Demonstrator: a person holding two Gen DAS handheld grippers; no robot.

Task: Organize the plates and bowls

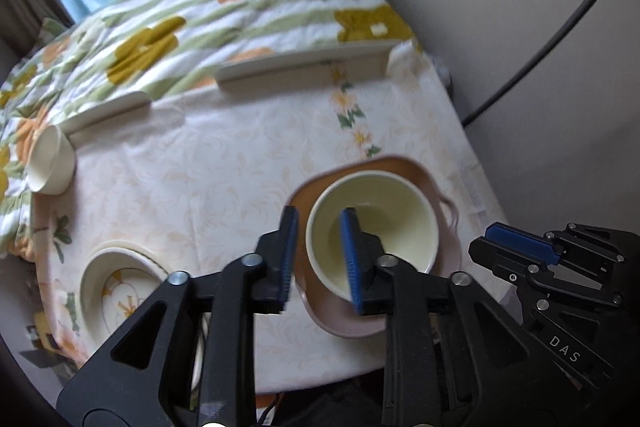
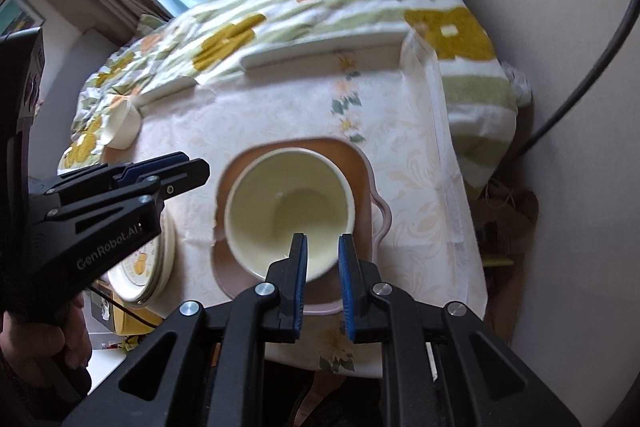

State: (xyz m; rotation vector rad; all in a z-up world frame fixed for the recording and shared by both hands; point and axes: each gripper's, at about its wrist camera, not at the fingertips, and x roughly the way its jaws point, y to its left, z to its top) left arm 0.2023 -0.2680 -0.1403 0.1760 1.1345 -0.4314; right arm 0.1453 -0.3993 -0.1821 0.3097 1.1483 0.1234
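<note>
A pale yellow bowl (image 1: 380,223) (image 2: 288,211) sits on a pink square plate with handles (image 1: 404,167) (image 2: 352,155) on the table. My left gripper (image 1: 320,223) is open above the bowl's left rim, one finger outside, one over the inside. My right gripper (image 2: 322,247) is open above the bowl's near rim; it also shows in the left wrist view (image 1: 520,239). A floral bowl on stacked plates (image 1: 120,283) (image 2: 148,267) sits at the near left. A small white bowl (image 1: 50,163) (image 2: 122,125) lies tilted at the far left edge.
The table has a cream floral cloth (image 1: 208,167) (image 2: 408,187). Two white plates or trays (image 1: 304,65) (image 2: 324,49) lean at its far edge against a flowered quilt (image 1: 224,11). A wall and a black cable (image 1: 560,27) are to the right.
</note>
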